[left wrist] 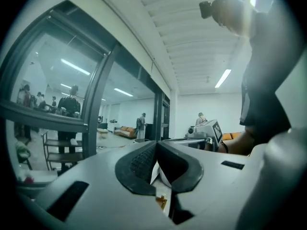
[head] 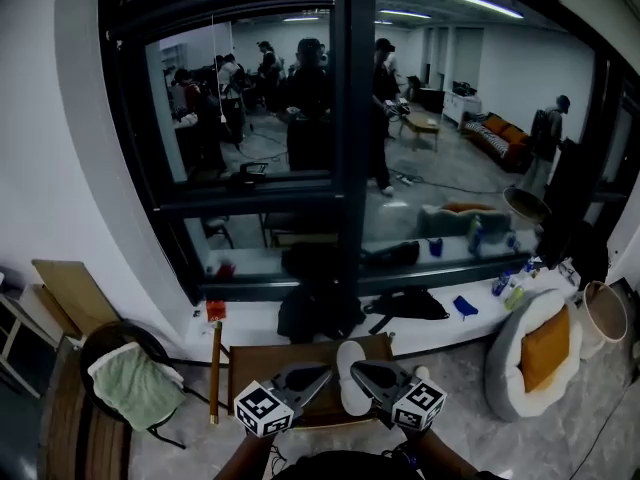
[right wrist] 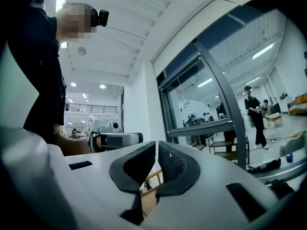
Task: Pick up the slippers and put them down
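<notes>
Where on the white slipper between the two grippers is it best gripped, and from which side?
Its long side edge near mid-length, coming in level from the left. The white slipper looks flat and thin and runs lengthwise away from the person, so that edge faces the left gripper, whose jaws look closed on something white, probably it. The right gripper is shut, seemingly empty.

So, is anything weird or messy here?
A white slipper stands on end in the air, pinched in the left gripper, not on the floor. A green cloth lies crumpled on a chair. Nothing looks spilled or broken.
</notes>
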Available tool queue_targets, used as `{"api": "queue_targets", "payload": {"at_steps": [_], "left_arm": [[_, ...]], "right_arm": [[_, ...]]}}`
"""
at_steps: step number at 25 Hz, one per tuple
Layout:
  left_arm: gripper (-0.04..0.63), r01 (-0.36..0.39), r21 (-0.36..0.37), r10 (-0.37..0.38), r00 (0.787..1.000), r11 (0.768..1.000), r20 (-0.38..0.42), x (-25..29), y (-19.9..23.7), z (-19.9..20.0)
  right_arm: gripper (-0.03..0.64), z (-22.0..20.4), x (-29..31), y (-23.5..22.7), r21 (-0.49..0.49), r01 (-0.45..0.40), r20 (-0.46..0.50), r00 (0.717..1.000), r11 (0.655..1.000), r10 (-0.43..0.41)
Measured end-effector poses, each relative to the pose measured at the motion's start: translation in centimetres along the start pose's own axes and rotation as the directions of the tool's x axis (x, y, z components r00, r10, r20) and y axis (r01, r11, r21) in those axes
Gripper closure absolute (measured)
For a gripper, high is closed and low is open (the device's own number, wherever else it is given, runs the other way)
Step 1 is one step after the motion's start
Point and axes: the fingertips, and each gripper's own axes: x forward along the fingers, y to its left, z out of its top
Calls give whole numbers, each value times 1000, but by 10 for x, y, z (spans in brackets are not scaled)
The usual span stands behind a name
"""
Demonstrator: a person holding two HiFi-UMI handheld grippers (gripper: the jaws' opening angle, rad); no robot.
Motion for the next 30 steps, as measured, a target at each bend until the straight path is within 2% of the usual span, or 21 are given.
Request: {"api": "queue_targets", "payload": {"at_steps": [10,19,30], "left_arm": [[584,11,-30,-12,1000,999,-14,-8,-4,-12],[583,56,39,-54,997,998,-46,6,-3,-16],[583,75,25,-73,994,997,-78,20,11,-16]], "right_arm": [[586,-10,-8,7,30,-4,-18,1000,1000,5],[588,-13,-13,1,-14,-6,-36,999,1000,6],[588,-10,1,-19,1,9,-59,998,1000,-9]]}}
